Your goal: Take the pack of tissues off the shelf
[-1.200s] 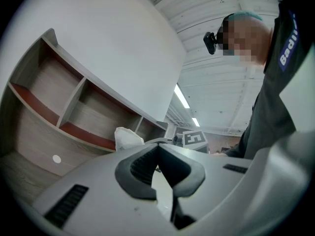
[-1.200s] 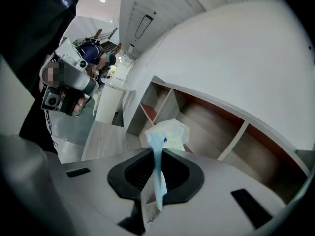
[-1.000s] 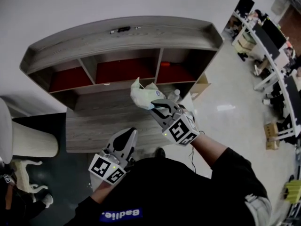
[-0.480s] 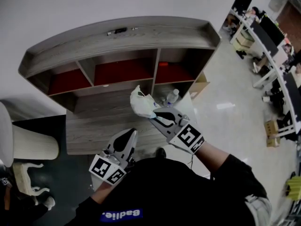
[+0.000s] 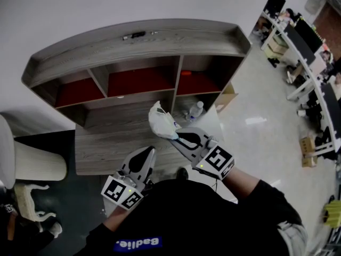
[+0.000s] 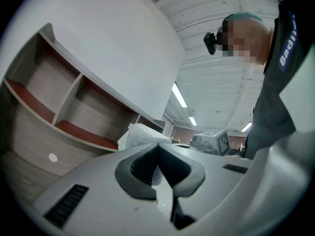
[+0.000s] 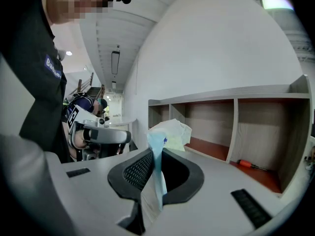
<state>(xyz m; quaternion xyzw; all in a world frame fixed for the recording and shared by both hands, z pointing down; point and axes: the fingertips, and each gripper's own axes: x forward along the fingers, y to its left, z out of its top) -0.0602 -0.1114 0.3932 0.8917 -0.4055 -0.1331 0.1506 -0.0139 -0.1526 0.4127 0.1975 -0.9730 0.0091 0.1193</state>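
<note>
Out in front of the shelf (image 5: pixel 133 41), clear of its red-floored compartments and over the wooden ledge (image 5: pixel 106 143) below them, the pack of tissues (image 5: pixel 161 121) is sitting in the right gripper (image 5: pixel 173 135). Its jaws are pinching narrow on one thin edge of the wrapper, so the bulk is sticking out ahead of the fingertips toward the shelf. The left gripper (image 5: pixel 149 151) is hovering lower and closer to the person's body, jaws together on nothing — so the coming move, I'd say, is resting on the right hand alone drawing the pack away from the shelf.
</note>
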